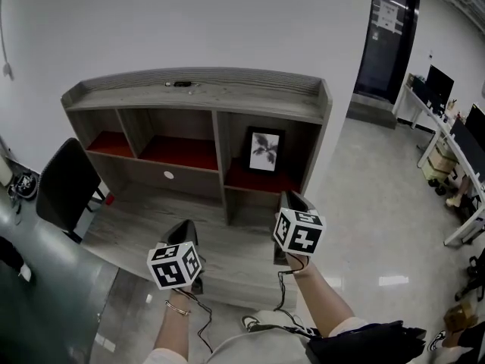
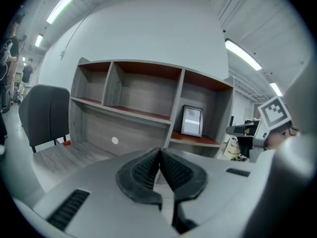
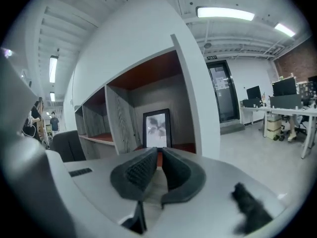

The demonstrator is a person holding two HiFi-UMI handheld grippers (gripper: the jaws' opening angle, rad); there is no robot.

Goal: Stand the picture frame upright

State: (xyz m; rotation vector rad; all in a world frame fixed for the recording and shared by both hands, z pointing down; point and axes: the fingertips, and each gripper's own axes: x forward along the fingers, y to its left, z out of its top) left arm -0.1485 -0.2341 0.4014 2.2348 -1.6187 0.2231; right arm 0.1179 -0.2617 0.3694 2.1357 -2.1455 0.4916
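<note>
The black picture frame [image 1: 264, 151] stands upright at the back of the right compartment of the grey wooden shelf unit [image 1: 197, 97], on a red-lined shelf; its print shows a dark plant. Both grippers hang in front of the unit over its low desk surface, well short of the frame. My left gripper [image 1: 184, 226] is shut with nothing in it; in its own view the pads meet [image 2: 159, 151] and the frame [image 2: 191, 120] shows beyond. My right gripper [image 1: 292, 197] is also shut and empty, and in its view [image 3: 159, 151] it points straight at the frame [image 3: 157, 128].
A black chair [image 1: 67, 188] stands left of the unit. Office desks with monitors [image 1: 455, 139] line the right wall past a dark door [image 1: 386, 36]. A small dark object [image 1: 182, 84] lies on top of the unit. Shiny floor surrounds it.
</note>
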